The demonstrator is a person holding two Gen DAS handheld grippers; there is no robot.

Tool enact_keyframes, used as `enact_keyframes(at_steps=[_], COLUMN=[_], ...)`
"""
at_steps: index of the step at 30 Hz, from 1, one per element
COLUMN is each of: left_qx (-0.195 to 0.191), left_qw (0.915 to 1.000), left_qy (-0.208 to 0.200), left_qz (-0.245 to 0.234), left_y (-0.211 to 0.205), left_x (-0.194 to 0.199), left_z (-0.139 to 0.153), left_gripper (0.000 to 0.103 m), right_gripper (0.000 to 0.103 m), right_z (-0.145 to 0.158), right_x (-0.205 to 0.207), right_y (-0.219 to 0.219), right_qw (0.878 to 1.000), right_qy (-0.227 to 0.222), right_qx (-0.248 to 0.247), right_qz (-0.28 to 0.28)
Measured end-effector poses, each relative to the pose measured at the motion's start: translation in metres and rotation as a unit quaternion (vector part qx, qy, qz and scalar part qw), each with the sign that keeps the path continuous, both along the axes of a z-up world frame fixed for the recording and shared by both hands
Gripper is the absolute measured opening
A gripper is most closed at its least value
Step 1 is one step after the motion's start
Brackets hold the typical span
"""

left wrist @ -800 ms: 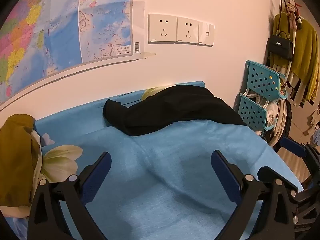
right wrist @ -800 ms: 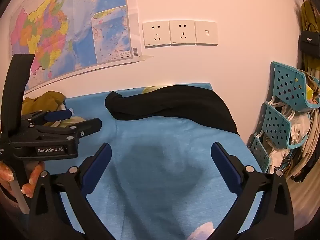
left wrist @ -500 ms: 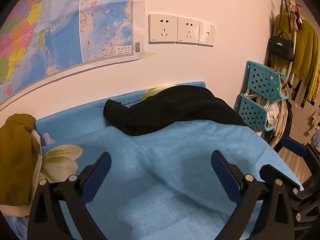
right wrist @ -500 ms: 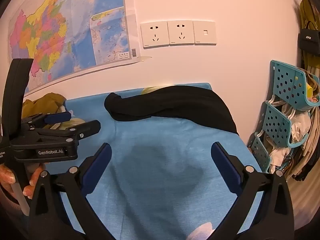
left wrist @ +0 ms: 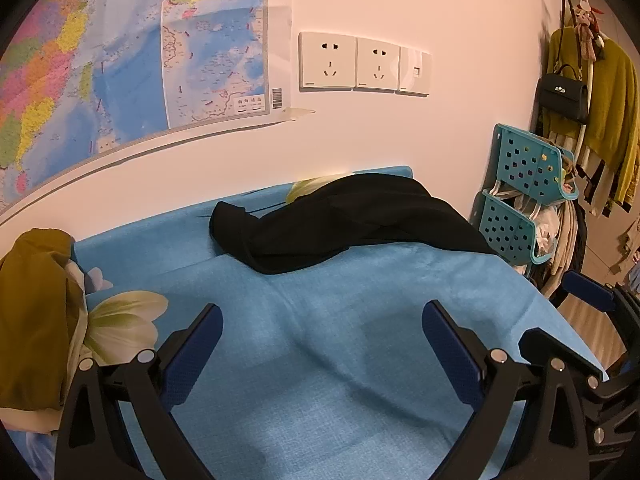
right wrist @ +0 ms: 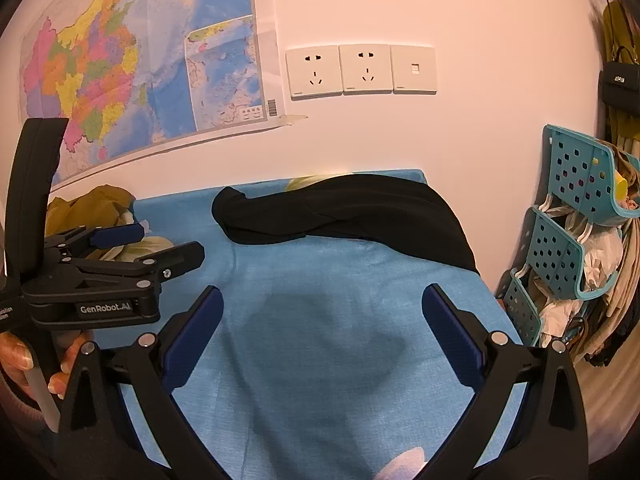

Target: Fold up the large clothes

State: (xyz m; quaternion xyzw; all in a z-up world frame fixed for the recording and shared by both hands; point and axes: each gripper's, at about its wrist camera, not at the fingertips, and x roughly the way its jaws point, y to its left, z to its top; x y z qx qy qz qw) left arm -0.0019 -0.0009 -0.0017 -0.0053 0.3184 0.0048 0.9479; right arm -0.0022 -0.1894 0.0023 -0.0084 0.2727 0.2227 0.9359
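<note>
A black garment [left wrist: 344,224] lies bunched at the far side of the blue table cover [left wrist: 320,360], against the wall; it also shows in the right wrist view [right wrist: 344,216]. An olive-yellow garment [left wrist: 32,320] is piled at the left edge, seen too in the right wrist view [right wrist: 88,204]. My left gripper [left wrist: 322,344] is open and empty above the blue cover, well short of the black garment. My right gripper [right wrist: 322,332] is open and empty above the cover. The left gripper shows from the side in the right wrist view [right wrist: 132,248].
A teal perforated rack [left wrist: 524,196] with clutter stands right of the table, also in the right wrist view [right wrist: 572,216]. Coats and a black handbag [left wrist: 564,96] hang beyond. The wall behind carries a map [left wrist: 120,72] and sockets [left wrist: 360,64].
Both grippers have drifted slightly; the view has barely shifted. The garments have not moved.
</note>
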Motion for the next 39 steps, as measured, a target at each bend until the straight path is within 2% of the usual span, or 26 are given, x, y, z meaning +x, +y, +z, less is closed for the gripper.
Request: enact_keyframes(at_steps=[13, 39], left_qx=[-0.001, -0.01], left_qw=[1.0, 0.9999], left_qy=[-0.003, 0.007], left_qz=[0.0, 0.001], left_y=[-0.002, 0.002], left_x=[-0.007, 0.003], left_z=[0.002, -0.003], left_gripper=[0.096, 0.096], right_gripper=[0.098, 0.098], right_z=[-0.001, -0.002], right_x=[0.0, 0.005], right_y=[0.0, 0.004], right_qw=[1.0, 1.0], right_qy=[0.001, 0.001], right_qx=[0.001, -0.004], right_qz=[0.001, 0.01])
